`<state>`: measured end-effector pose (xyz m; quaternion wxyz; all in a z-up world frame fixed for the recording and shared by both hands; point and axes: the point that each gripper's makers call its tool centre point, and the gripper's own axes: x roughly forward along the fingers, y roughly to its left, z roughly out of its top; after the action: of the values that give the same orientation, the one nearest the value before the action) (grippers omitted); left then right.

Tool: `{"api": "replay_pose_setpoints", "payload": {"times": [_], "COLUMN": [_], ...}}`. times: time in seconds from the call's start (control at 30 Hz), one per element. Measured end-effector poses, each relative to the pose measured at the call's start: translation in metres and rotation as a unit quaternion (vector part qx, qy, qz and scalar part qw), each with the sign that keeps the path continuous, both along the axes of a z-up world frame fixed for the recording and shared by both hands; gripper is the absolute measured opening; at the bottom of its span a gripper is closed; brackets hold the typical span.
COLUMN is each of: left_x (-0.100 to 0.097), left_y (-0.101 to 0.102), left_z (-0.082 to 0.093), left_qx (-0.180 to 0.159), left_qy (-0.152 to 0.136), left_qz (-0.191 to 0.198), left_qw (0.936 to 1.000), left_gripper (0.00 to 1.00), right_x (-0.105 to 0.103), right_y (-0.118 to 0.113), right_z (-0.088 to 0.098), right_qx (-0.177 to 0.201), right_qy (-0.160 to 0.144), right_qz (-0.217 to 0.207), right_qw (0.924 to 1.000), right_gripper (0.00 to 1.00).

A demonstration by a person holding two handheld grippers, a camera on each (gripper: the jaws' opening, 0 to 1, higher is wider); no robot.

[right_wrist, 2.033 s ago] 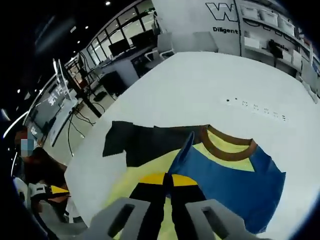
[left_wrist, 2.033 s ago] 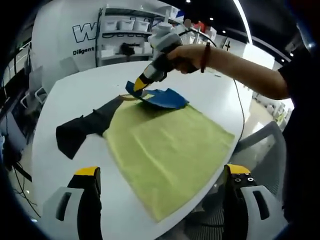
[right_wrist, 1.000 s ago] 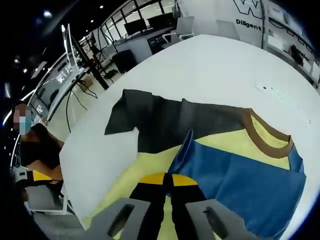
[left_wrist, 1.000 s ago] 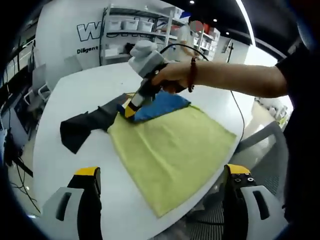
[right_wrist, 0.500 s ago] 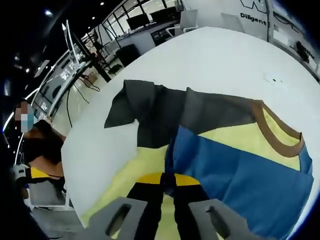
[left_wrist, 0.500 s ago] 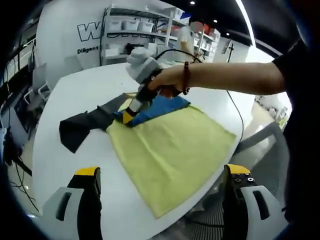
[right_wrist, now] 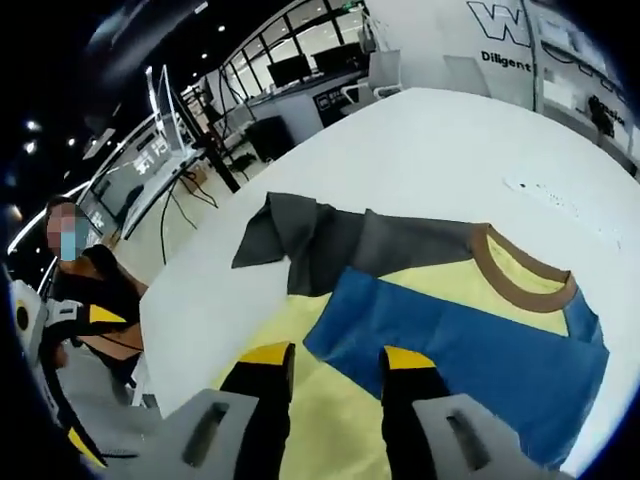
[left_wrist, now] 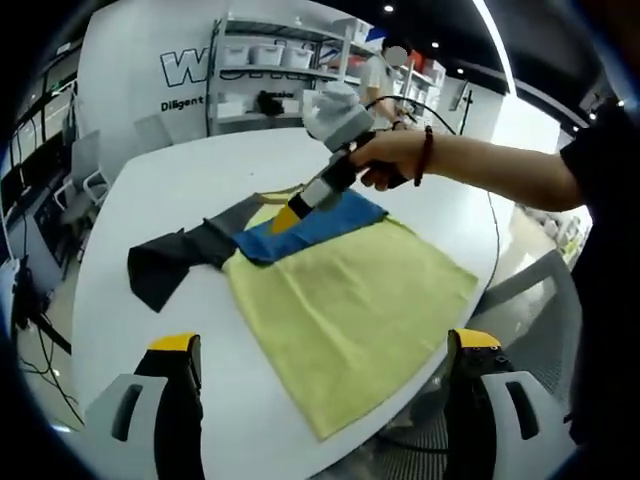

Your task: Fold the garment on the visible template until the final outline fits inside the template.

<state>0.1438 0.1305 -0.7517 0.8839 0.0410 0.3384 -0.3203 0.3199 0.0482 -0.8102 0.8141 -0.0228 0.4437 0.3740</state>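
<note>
Yellow-green template cloth (left_wrist: 350, 305) lies flat on the white bench (left_wrist: 150, 190); the garment (right_wrist: 470, 330), its blue sleeve folded across the yellow body, rests on its far end, grey sleeve (right_wrist: 310, 240) trailing onto the bench. Your right gripper (right_wrist: 330, 362) hovers, fingers apart, empty. Your left gripper (left_wrist: 318, 345) stands back, fingers wide apart, empty.
</note>
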Motion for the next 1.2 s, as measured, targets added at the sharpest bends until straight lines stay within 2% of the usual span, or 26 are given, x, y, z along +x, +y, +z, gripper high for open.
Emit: {"api": "replay_pose_setpoints", "payload": {"times": [0.27, 0.43, 0.53, 0.73, 0.9, 0.97, 1.03, 1.2], "left_x": [0.004, 0.008, 0.009, 0.011, 0.012, 0.012, 0.012, 0.009], "left_y": [0.001, 0.001, 0.003, 0.004, 0.007, 0.009, 0.009, 0.007], "left_z": [0.0, 0.0, 0.0, 0.001, 0.0, -0.001, -0.001, -0.003], "left_qx": [0.002, 0.003, 0.004, -0.008, 0.0, 0.001, 0.0, 0.0], "left_qy": [-0.004, -0.004, -0.001, 0.003, 0.001, 0.002, 0.001, 0.007], "left_qz": [0.005, 0.014, 0.019, 0.034, 0.04, 0.041, 0.042, 0.037], "left_qw": [1.0, 0.9999, 0.9998, 0.9994, 0.9992, 0.9992, 0.9991, 0.9993], "left_gripper": [0.99, 0.99, 0.99, 0.99, 0.99, 0.99, 0.99, 0.99], "right_x": [-0.001, 0.0, -0.002, -0.004, -0.011, -0.007, -0.006, -0.009], "right_y": [-0.028, -0.047, -0.058, -0.086, -0.112, -0.13, -0.141, -0.167], "right_z": [0.012, 0.013, 0.011, 0.002, -0.004, -0.004, -0.005, -0.012], "right_qx": [0.015, 0.008, 0.01, 0.007, 0.012, 0.005, 0.0, -0.003], "right_qy": [-0.018, -0.035, -0.038, -0.033, -0.027, -0.049, -0.059, -0.04], "right_qz": [-0.022, -0.04, -0.049, -0.083, -0.113, -0.145, -0.151, -0.183], "right_qw": [0.9995, 0.9985, 0.998, 0.996, 0.9931, 0.9882, 0.9868, 0.9824], "right_gripper": [0.51, 0.71, 0.76, 0.8, 0.78, 0.76, 0.79, 0.76]}}
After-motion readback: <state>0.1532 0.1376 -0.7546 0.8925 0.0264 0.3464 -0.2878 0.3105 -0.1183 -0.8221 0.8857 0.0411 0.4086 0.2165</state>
